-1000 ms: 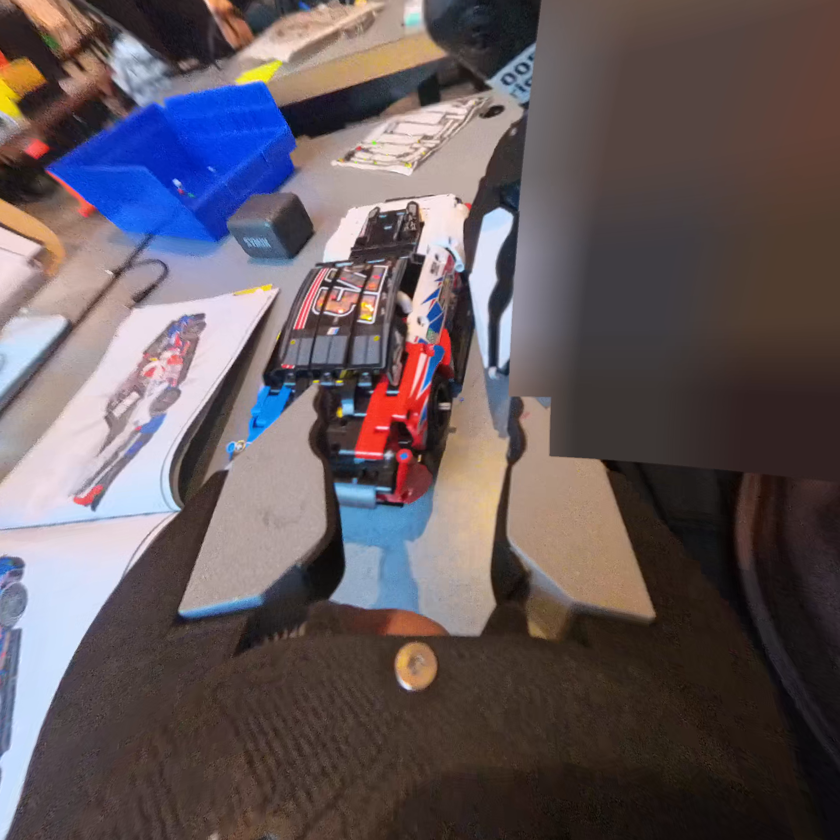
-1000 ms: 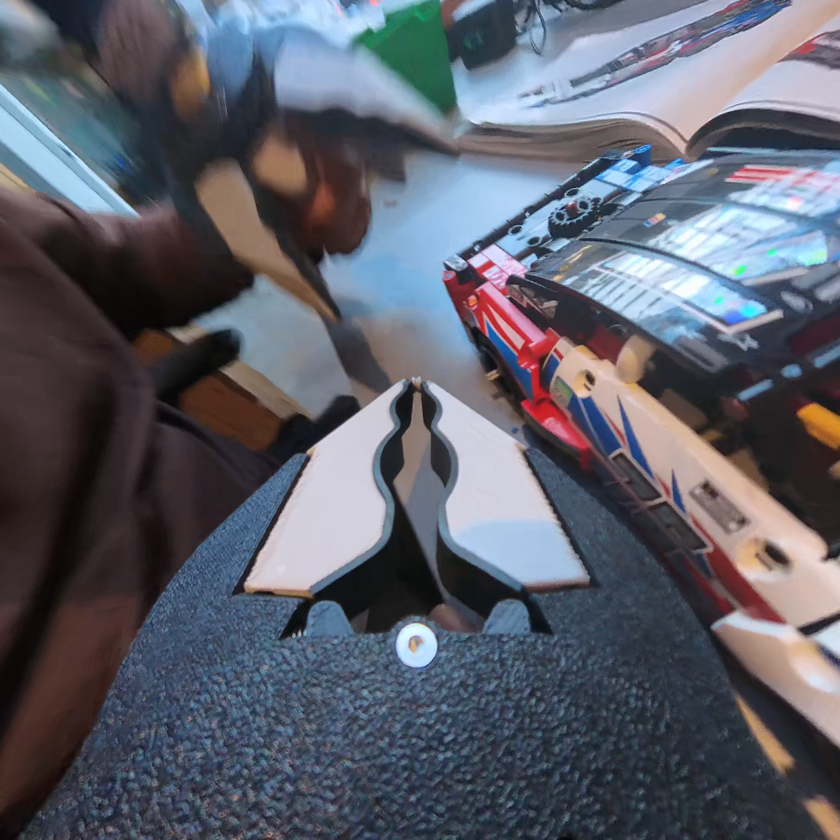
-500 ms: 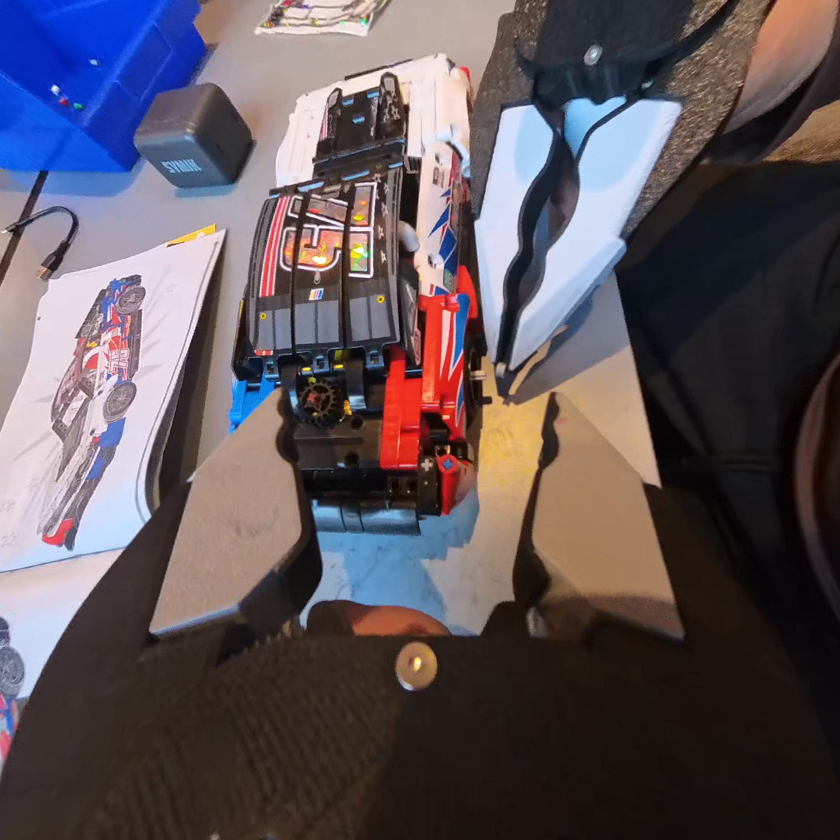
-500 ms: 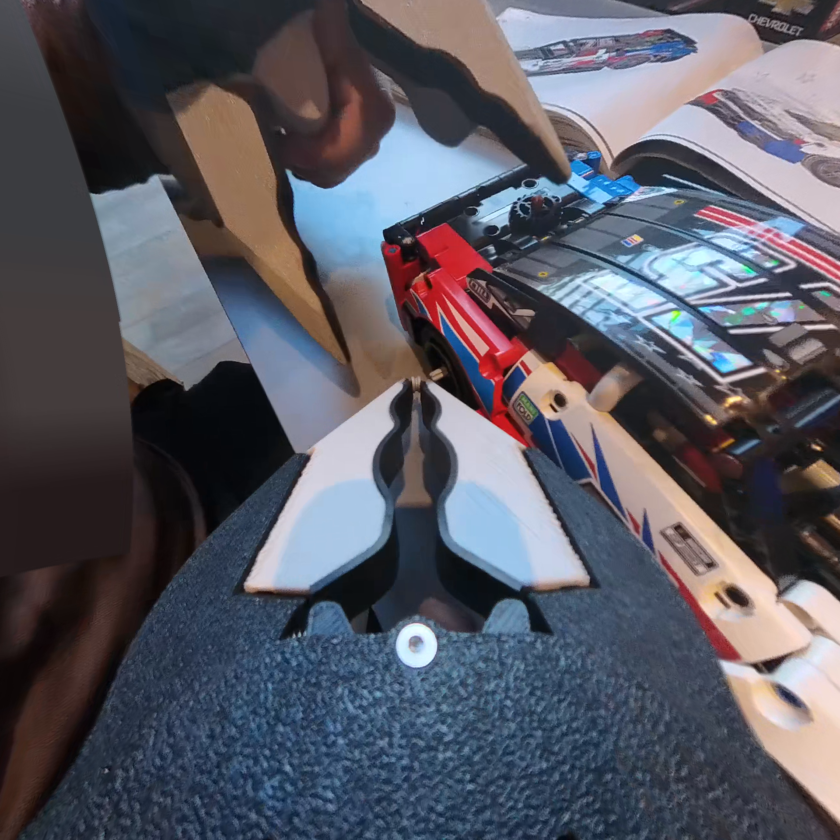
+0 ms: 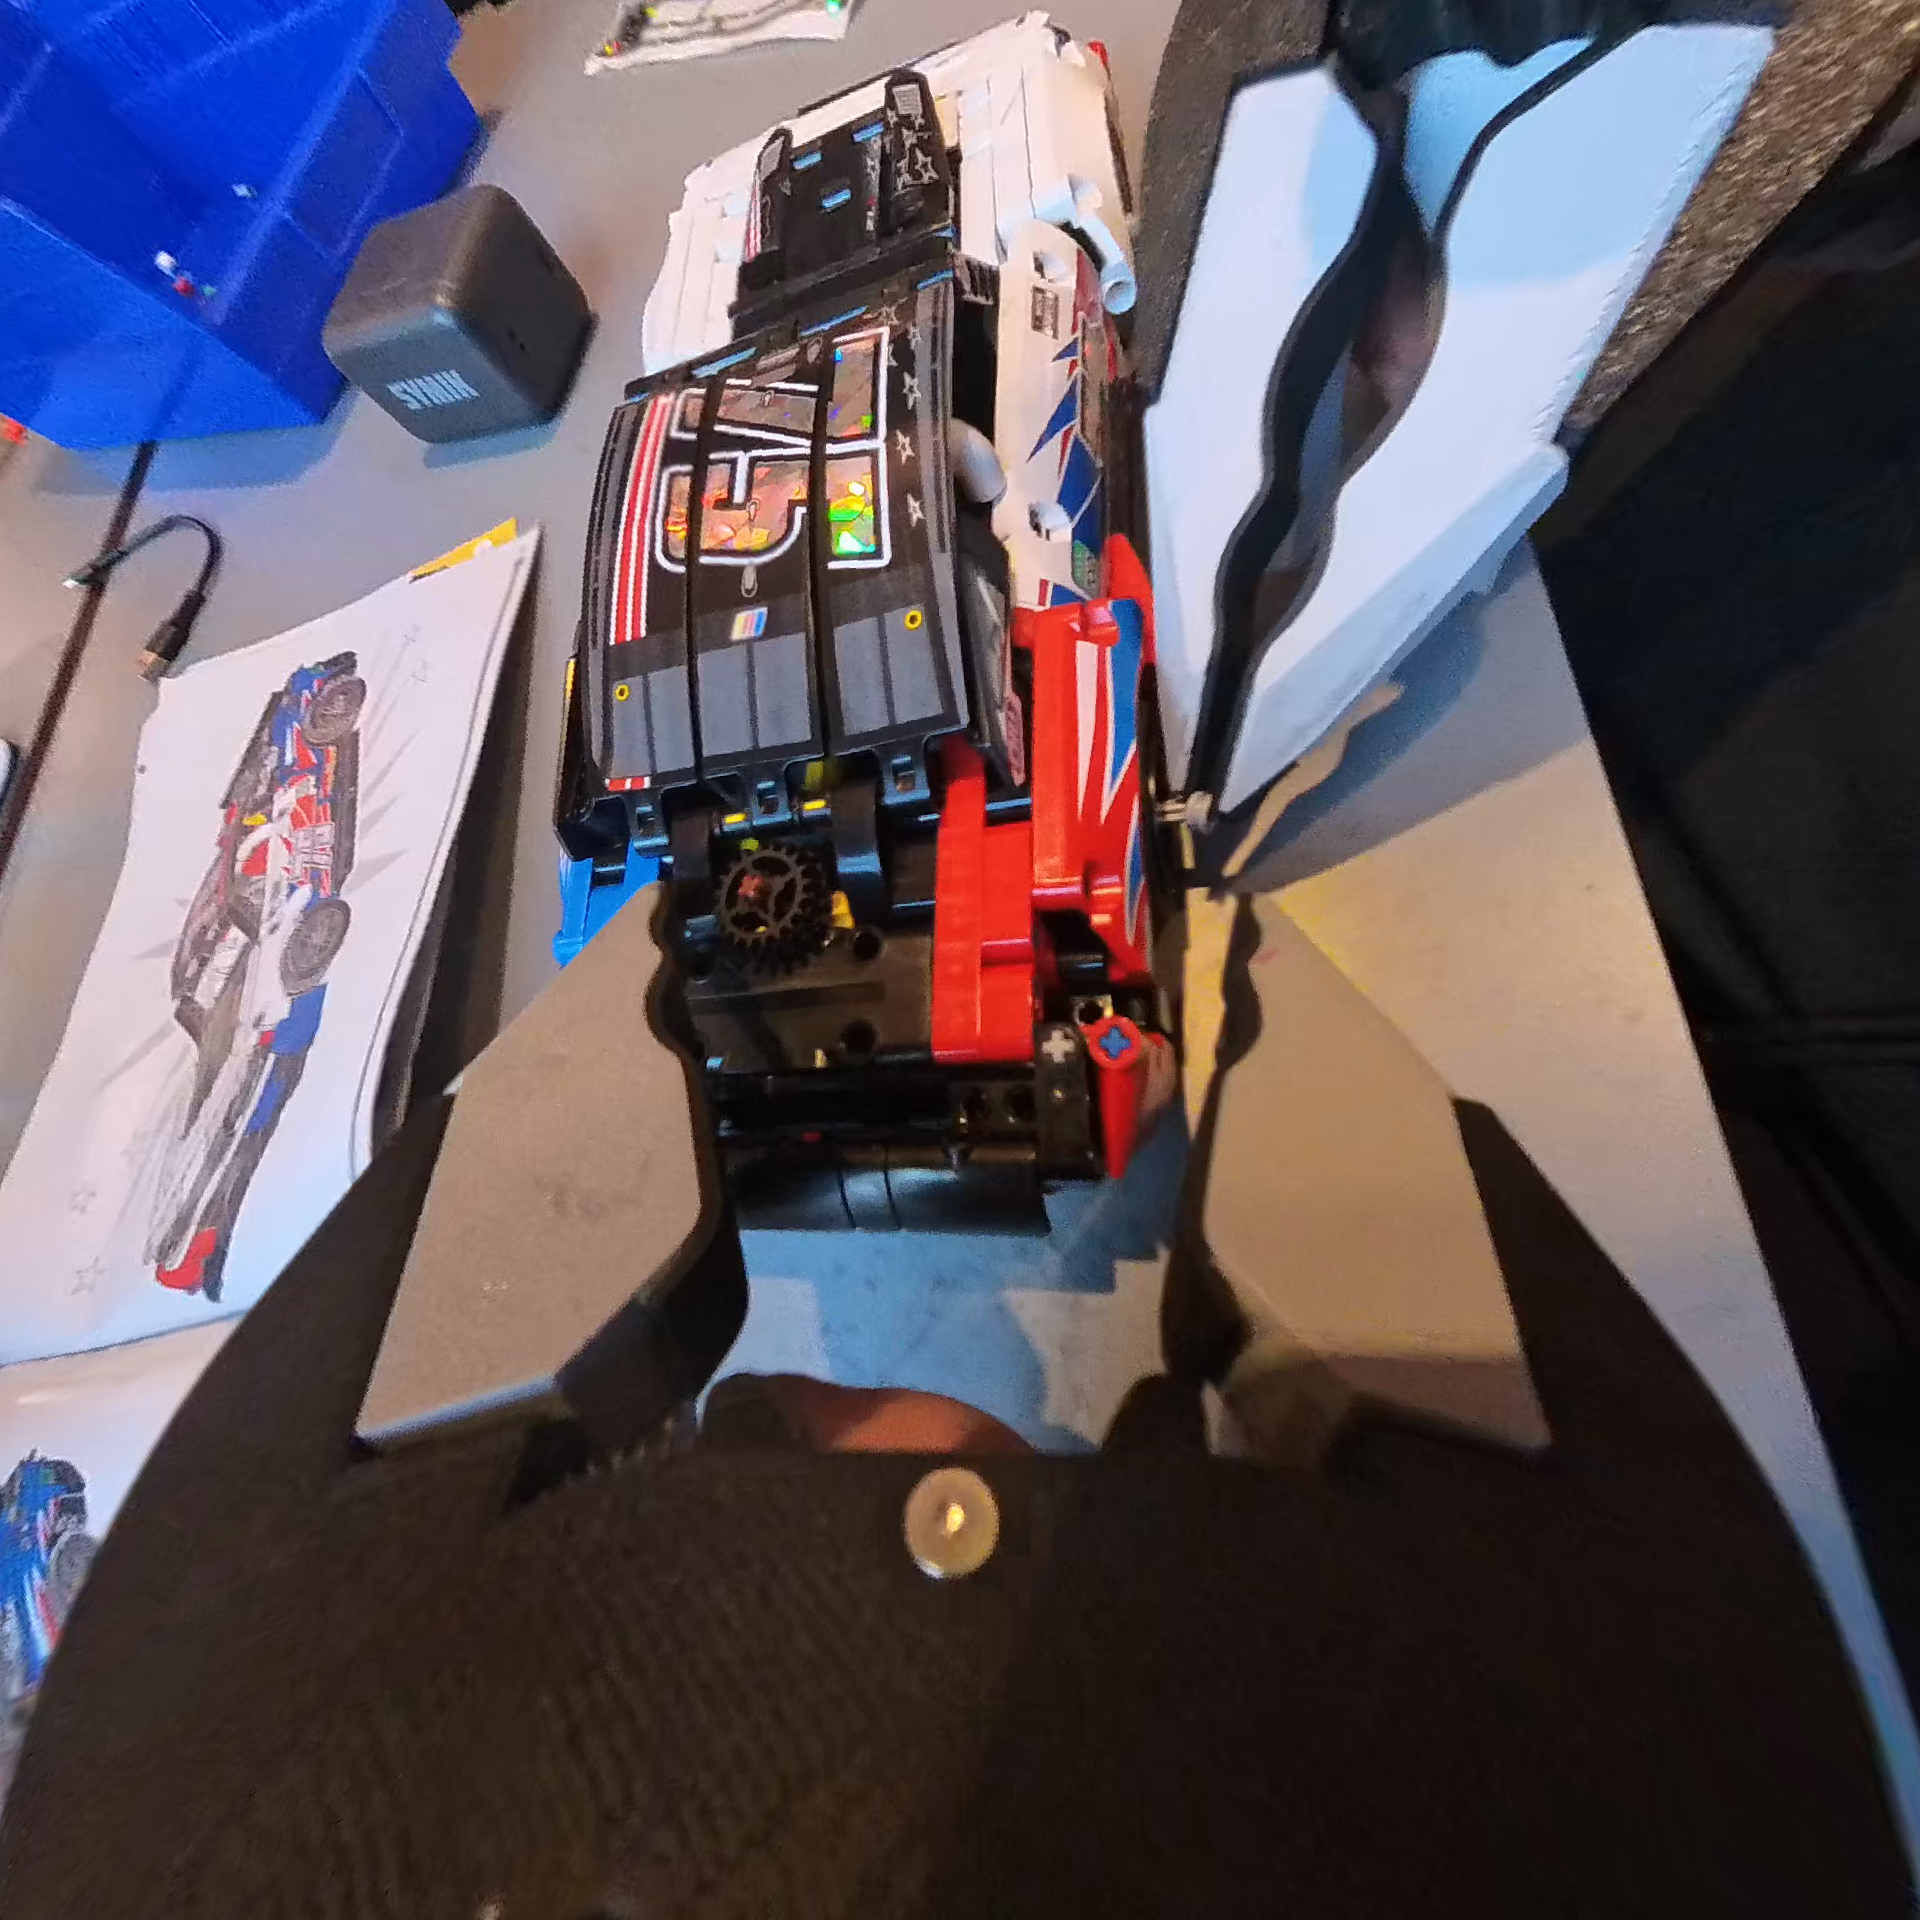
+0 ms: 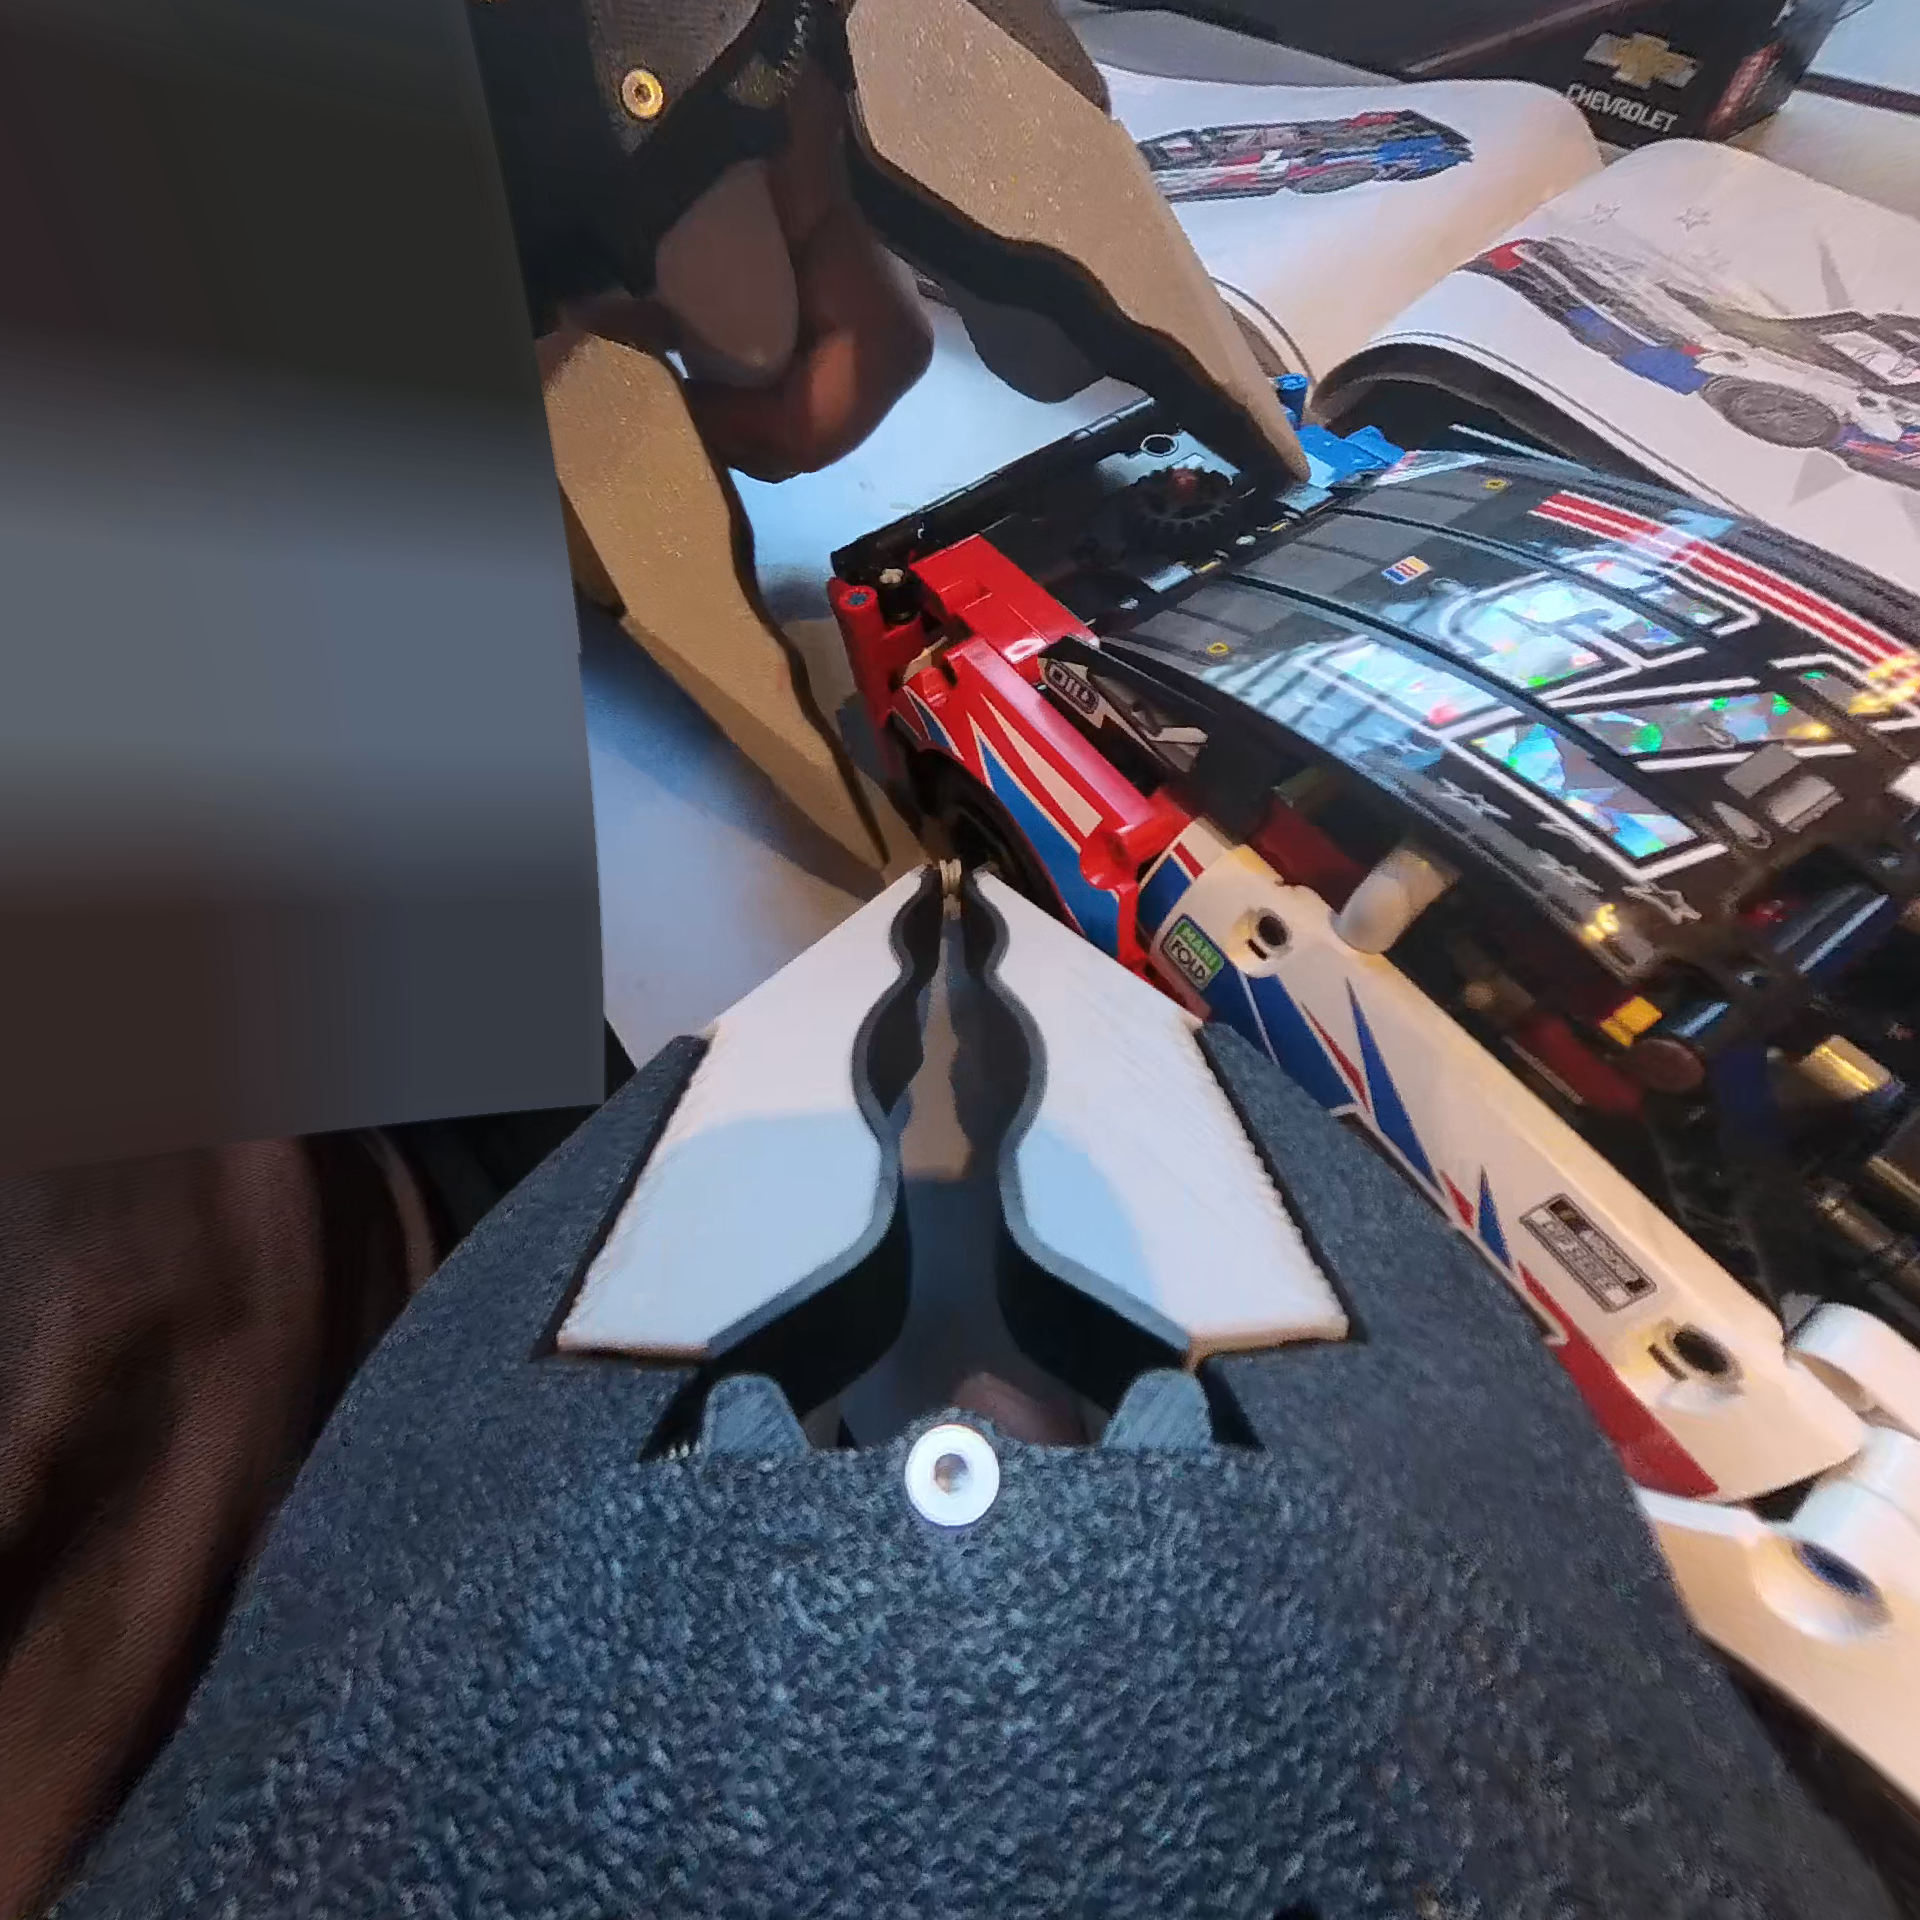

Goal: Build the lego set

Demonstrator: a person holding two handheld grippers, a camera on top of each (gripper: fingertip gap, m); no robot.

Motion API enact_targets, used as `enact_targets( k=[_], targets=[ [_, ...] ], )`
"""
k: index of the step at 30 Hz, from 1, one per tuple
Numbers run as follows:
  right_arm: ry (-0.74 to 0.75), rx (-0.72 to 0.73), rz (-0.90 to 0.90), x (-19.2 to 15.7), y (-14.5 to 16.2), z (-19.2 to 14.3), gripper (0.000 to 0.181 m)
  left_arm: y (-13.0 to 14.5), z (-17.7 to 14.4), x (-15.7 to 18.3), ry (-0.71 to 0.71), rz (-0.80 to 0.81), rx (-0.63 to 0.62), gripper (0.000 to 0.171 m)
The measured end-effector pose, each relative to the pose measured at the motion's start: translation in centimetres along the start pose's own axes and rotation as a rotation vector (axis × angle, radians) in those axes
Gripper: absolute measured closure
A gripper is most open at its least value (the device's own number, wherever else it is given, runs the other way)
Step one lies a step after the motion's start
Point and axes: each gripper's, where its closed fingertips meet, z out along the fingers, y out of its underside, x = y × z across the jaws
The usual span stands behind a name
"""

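**Mixed cool and warm light, sharp centres, smeared edges**

Both views are moderately bright, lit mostly by cool bluish light, with a warm yellow patch on the grey table (image 5: pixel 1382 935). The white right gripper (image 5: pixel 1195 816) takes a pale blue cast and drops a soft shadow on the table below its tips. Holographic stickers on the lego car (image 5: pixel 831 623) throw coloured glare; in the right wrist view the roof (image 6: pixel 1507 707) glints too. Wide-angle bending stretches the edges: the blue bin (image 5: pixel 177 208) and instruction booklet (image 5: pixel 260 935) go soft and smeared. The left gripper (image 5: pixel 940 914) reads dark, little surface detail showing
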Motion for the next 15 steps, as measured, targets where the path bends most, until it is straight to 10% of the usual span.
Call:
enact_targets(
  k=[15],
  targets=[
    [0.128, 0.017, -0.037, 0.3, 0.17, -0.12, 0.181, 0.11, 0.16, -0.49, -0.065, 0.016, 0.062, 0.081]
  ],
)
